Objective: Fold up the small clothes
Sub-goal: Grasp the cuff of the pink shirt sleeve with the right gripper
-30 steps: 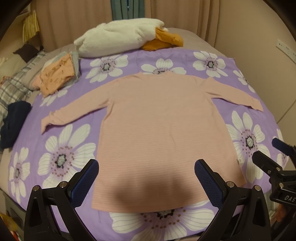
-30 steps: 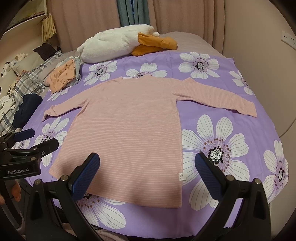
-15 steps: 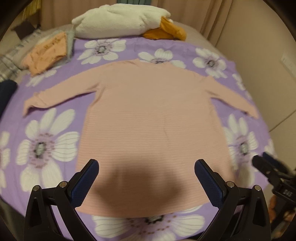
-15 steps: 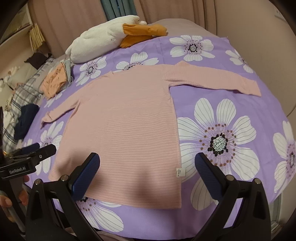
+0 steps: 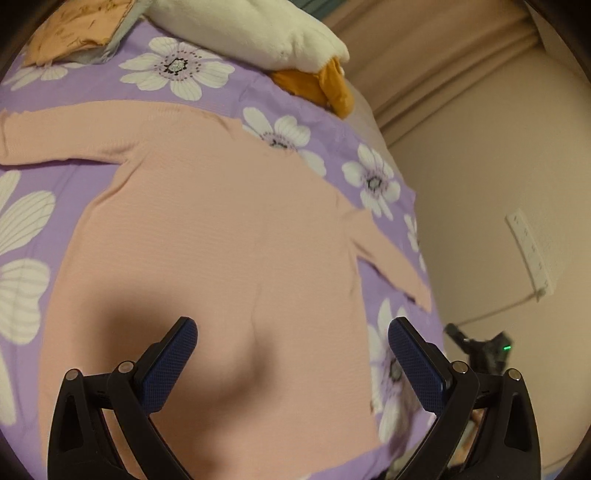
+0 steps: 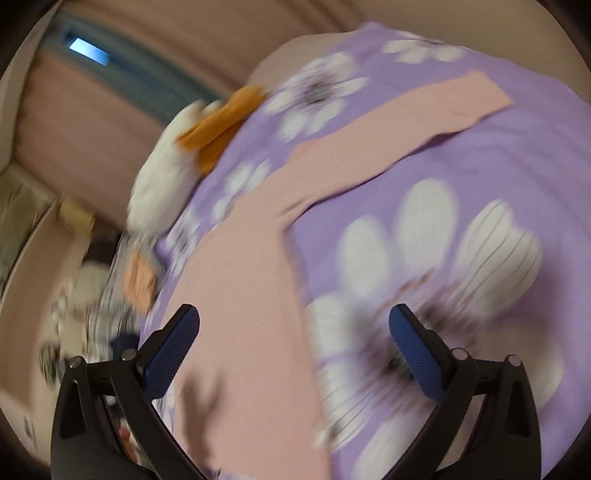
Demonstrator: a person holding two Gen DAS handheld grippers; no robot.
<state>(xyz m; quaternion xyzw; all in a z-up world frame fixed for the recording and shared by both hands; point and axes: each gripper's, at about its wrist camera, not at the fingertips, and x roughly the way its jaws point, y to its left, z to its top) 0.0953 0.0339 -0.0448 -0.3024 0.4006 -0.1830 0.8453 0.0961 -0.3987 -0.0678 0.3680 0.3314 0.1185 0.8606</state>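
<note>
A pink long-sleeved shirt point(image 5: 221, 236) lies flat on the purple flowered bedspread point(image 5: 74, 173), sleeves spread out. My left gripper point(image 5: 291, 350) is open and empty, just above the shirt's lower body. My right gripper point(image 6: 295, 339) is open and empty, above the shirt's right edge point(image 6: 243, 295) and the bedspread point(image 6: 480, 155); this view is blurred. The right sleeve point(image 6: 399, 125) stretches away toward the upper right. The right gripper also shows at the bed's edge in the left wrist view point(image 5: 480, 343).
A white plush with orange parts point(image 5: 266, 33) lies at the head of the bed. A folded orange garment point(image 5: 74, 33) sits at the far left. A wall with a power strip point(image 5: 532, 251) borders the bed on the right. Curtains point(image 6: 92, 110) hang behind.
Both grippers have dropped lower and closer to the shirt and tilted. The left one swung to the right, the right one swung fast toward the shirt's right edge. Both stay open.
</note>
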